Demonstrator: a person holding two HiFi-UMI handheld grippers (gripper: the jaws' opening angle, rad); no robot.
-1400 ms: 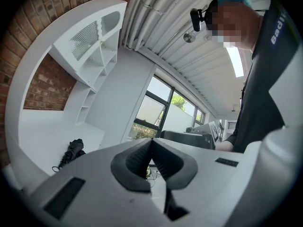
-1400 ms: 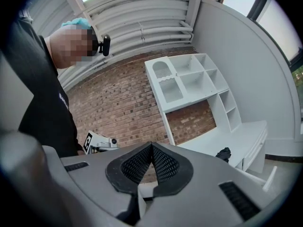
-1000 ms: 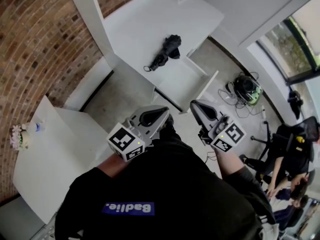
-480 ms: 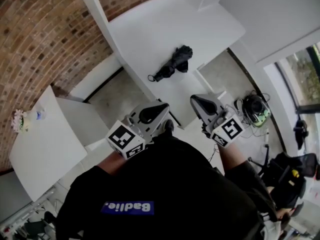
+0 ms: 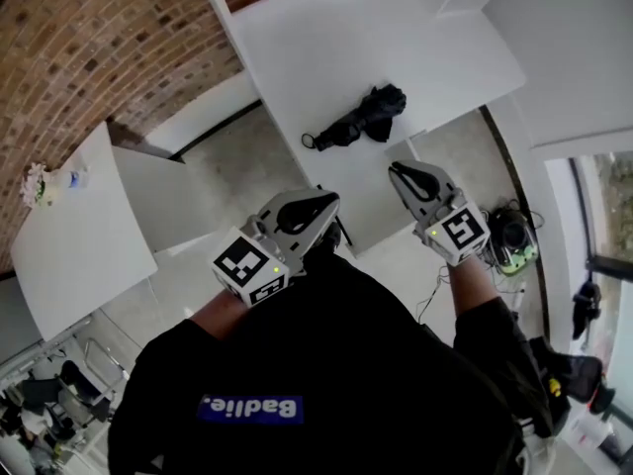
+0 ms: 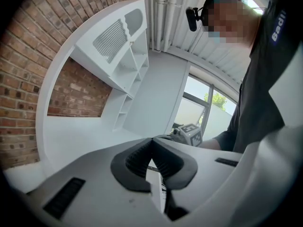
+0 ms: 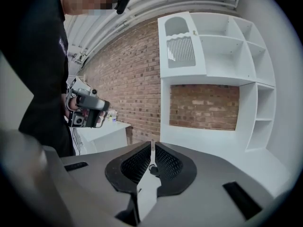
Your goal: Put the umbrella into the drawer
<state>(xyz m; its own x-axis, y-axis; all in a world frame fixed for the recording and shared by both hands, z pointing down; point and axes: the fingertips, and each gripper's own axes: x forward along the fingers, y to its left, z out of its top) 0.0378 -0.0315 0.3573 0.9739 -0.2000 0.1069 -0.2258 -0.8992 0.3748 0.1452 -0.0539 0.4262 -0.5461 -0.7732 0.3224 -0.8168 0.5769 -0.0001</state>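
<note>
Umbrella, black and folded, lies on the white table, close to the table's near edge. Its slim end with the wrist loop points toward the table's left side and its bunched fabric toward the right. No tool touches the umbrella. The left tool hangs at the table's near edge, on the person's side of it, and points in over the table. In the left gripper view its two dark pads meet at their tips, closed, with nothing between them. The right tool hangs beside it at the same edge of the table, a little further in. In the right gripper view its jaws are drawn together to a hairline gap and grip nothing. Each tool appears in the other's view, the right tool's marker cube in one and the left tool, held in a hand, in the other. A white shelf unit rises from the far end of the table, against a brick wall that runs on past the table's left side. Left of the table, across a strip of grey floor, stands a smaller white table with a small bunch of flowers at its far corner.
</note>
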